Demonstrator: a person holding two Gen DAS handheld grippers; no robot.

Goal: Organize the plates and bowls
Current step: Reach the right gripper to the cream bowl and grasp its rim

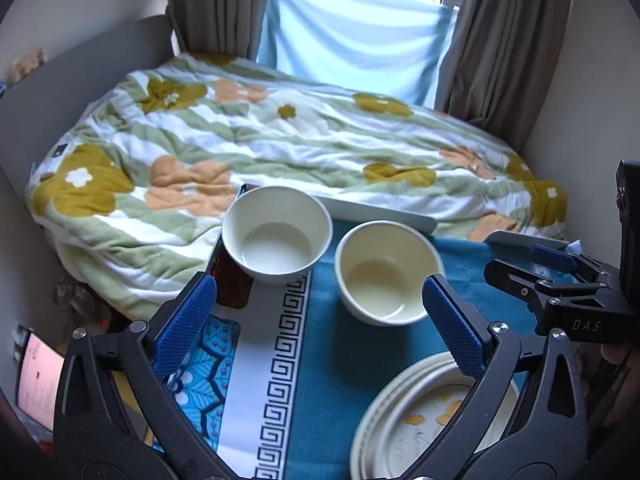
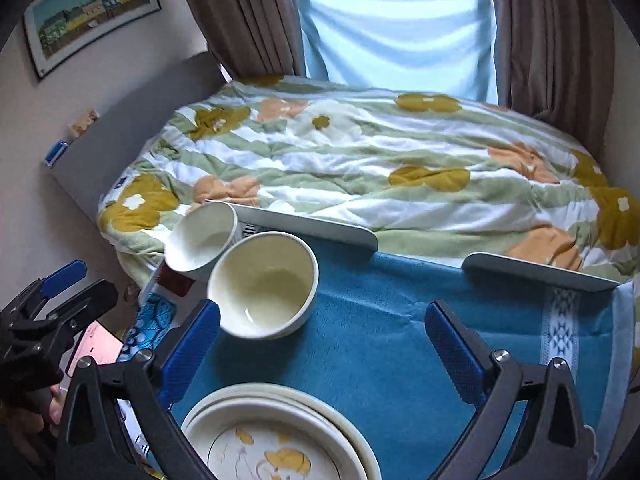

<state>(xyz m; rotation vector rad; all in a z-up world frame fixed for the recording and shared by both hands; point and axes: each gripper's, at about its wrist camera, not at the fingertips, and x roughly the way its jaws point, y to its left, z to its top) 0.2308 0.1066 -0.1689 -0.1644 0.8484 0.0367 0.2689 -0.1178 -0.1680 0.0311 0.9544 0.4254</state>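
Note:
Two cream bowls stand upright on the blue cloth of a small table. The far left bowl sits at the table's back left corner. The nearer bowl stands just to its right. A stack of cream plates, the top one with yellow flowers, lies at the front. My left gripper is open and empty above the cloth, before the bowls. My right gripper is open and empty above the plates; it also shows in the left wrist view.
The blue tablecloth has a white patterned border on the left. Two white rails edge the table's far side. Behind lies a bed with a flowered quilt, then curtains and a window.

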